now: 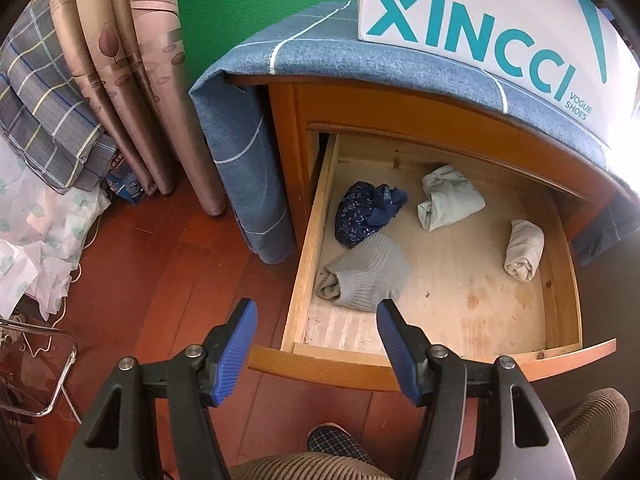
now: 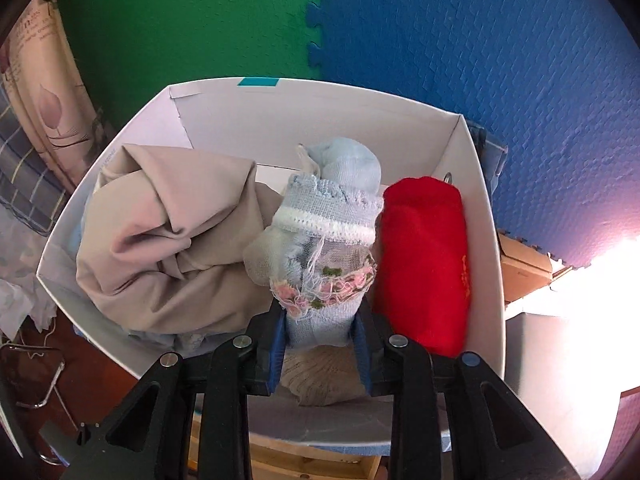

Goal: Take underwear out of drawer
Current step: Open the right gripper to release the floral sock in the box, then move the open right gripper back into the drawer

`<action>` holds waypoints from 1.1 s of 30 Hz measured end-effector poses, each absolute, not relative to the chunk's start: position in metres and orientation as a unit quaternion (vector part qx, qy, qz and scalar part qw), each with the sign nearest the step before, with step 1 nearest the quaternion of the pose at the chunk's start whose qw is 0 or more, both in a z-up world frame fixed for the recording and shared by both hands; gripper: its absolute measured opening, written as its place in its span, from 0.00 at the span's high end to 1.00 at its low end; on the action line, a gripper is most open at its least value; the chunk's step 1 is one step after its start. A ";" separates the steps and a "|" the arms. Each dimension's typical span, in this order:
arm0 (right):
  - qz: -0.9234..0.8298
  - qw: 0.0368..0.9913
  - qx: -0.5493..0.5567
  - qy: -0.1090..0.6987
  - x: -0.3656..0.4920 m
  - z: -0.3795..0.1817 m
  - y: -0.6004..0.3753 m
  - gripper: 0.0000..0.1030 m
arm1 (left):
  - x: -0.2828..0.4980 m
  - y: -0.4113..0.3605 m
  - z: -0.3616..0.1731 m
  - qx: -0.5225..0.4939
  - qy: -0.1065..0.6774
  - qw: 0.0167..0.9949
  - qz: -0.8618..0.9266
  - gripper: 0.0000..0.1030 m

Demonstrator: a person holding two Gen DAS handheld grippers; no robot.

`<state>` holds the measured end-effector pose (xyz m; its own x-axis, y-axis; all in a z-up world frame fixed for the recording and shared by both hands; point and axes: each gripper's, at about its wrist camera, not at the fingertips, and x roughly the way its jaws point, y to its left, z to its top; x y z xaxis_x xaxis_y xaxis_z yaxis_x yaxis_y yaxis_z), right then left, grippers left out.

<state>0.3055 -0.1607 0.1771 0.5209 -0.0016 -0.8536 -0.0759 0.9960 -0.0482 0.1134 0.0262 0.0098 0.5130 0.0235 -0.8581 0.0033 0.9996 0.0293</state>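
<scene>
In the left wrist view the wooden drawer (image 1: 304, 248) is pulled open. It holds a grey ribbed roll (image 1: 368, 276), a dark blue bundle (image 1: 364, 212), a pale green roll (image 1: 448, 198) and a cream roll (image 1: 524, 250). My left gripper (image 1: 316, 320) is open and empty, above the drawer's front left corner, just short of the grey roll. In the right wrist view my right gripper (image 2: 320, 332) is shut on a light blue rolled piece with floral trim (image 2: 328, 240), held over the white box (image 2: 280, 120). A beige garment (image 2: 172, 232) and a red roll (image 2: 424, 264) lie in the box.
The white XINCCI box (image 1: 480, 20) stands on the nightstand's blue cloth (image 1: 320, 52) above the drawer. Curtains (image 1: 132, 80) and plaid bedding (image 1: 44, 100) are at left. A wire-frame object (image 1: 48, 372) sits on the wooden floor (image 1: 160, 272). A slippered foot (image 1: 332, 440) is below the gripper.
</scene>
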 end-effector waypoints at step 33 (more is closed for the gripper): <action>0.081 0.857 -0.061 0.506 0.171 0.155 -0.188 0.48 | 0.117 0.039 0.005 -0.031 0.507 0.862 -0.002 0.38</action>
<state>0.1714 -0.1885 0.1546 0.4756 0.0759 -0.8764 -0.2003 0.9794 -0.0239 0.1172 0.0386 0.0054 0.4869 -0.0337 -0.8728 -0.0284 0.9981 -0.0544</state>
